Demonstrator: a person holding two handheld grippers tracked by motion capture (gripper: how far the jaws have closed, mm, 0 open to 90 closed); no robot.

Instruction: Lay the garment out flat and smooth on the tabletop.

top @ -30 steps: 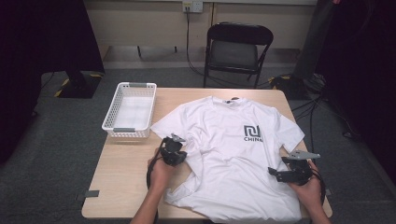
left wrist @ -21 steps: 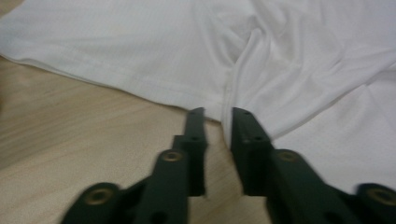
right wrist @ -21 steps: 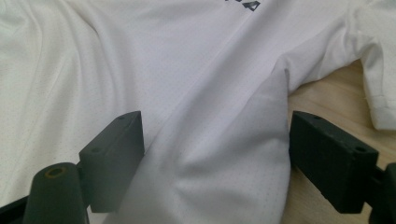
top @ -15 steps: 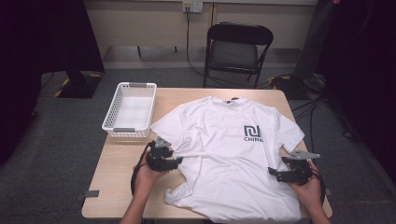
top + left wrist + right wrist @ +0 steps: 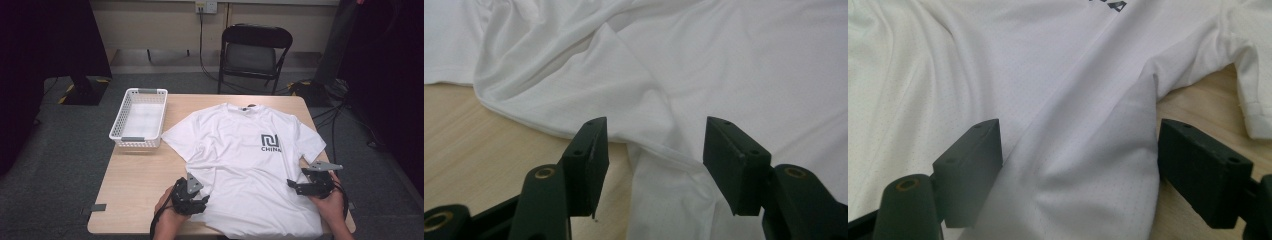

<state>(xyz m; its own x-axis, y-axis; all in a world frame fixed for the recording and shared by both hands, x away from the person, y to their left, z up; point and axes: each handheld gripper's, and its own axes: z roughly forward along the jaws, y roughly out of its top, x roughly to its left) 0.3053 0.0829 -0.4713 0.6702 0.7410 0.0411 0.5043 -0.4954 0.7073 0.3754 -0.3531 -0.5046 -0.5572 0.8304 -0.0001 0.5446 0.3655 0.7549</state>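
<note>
A white T-shirt [image 5: 240, 165] with a dark chest logo lies face up on the wooden table [image 5: 135, 175]. My left gripper [image 5: 201, 202] is at the shirt's lower left corner by the near table edge. Its jaws have just been opening, and in the left gripper view my left gripper [image 5: 656, 125] stands open over a rumpled fold of the shirt [image 5: 684, 75] without pressing on it. My right gripper [image 5: 294, 186] points at the shirt's right side below the sleeve. In the right gripper view my right gripper [image 5: 1080, 127] has its jaws wide, with a ridge of the shirt [image 5: 1088, 150] between them.
A white mesh basket [image 5: 122, 131] stands at the table's far left. A black folding chair [image 5: 255, 50] is behind the table. Cables run over the floor at the right. Bare wood lies left of the shirt.
My left gripper let go of the shirt's left side and moved toward the near table edge. The cloth it held now lies down flatter. The right hand stayed put.
</note>
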